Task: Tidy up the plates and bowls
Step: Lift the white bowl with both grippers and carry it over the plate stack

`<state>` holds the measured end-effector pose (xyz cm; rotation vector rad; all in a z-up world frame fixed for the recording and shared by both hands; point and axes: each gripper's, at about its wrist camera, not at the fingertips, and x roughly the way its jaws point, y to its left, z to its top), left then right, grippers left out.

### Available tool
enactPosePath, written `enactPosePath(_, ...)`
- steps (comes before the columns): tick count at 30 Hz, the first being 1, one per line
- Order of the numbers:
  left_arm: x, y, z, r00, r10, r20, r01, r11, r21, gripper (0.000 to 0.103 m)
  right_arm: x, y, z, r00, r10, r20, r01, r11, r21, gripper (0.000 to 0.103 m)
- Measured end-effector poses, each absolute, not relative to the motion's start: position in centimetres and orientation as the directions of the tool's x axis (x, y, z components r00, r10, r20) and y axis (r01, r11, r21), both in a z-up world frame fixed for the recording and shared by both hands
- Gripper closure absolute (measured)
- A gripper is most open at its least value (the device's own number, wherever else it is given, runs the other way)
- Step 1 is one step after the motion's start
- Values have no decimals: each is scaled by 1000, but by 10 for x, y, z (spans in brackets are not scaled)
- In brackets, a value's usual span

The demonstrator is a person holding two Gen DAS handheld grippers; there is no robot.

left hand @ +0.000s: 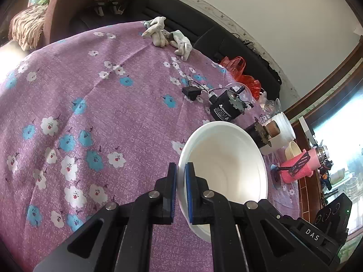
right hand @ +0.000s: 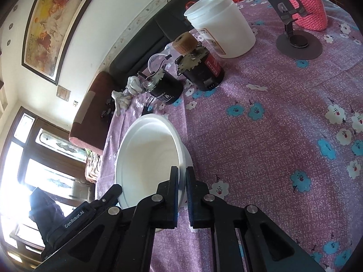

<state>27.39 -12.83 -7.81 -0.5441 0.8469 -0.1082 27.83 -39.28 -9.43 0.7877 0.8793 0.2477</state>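
A white bowl [left hand: 224, 170] is held tilted above the purple flowered tablecloth [left hand: 90, 95], its mouth turned toward both cameras. The left gripper [left hand: 180, 172] pinches the rim on one side, one blue pad inside and one outside the wall. In the right wrist view the bowl [right hand: 147, 158] is gripped the same way by the right gripper [right hand: 182, 176], its fingers pressed onto the opposite rim edge. The rim there looks doubled, so this may be two nested bowls, though the glare makes it hard to tell.

Beyond the bowl stand a black motor [left hand: 226, 108] with trailing wires, a white plastic tub [right hand: 221, 25], a pink knitted bottle sleeve [left hand: 297, 165] and a black phone stand [right hand: 299, 43], crowding the far table edge. White gloves [left hand: 168, 36] lie near the sofa-side edge. The cloth left of the bowl lies open up to that edge.
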Motion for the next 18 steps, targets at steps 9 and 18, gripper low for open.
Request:
enactPosePath(9, 265, -134, -75, 661, -306, -685, -110, 864, -492, 96, 266, -399, -93, 621, 501, -603, 137, 689, 712, 95)
enactPosePath(18, 235, -144, -74, 654, -292, -698, -91, 886, -455, 96, 229, -404, -88, 635, 504, -586, 139, 671, 728, 95)
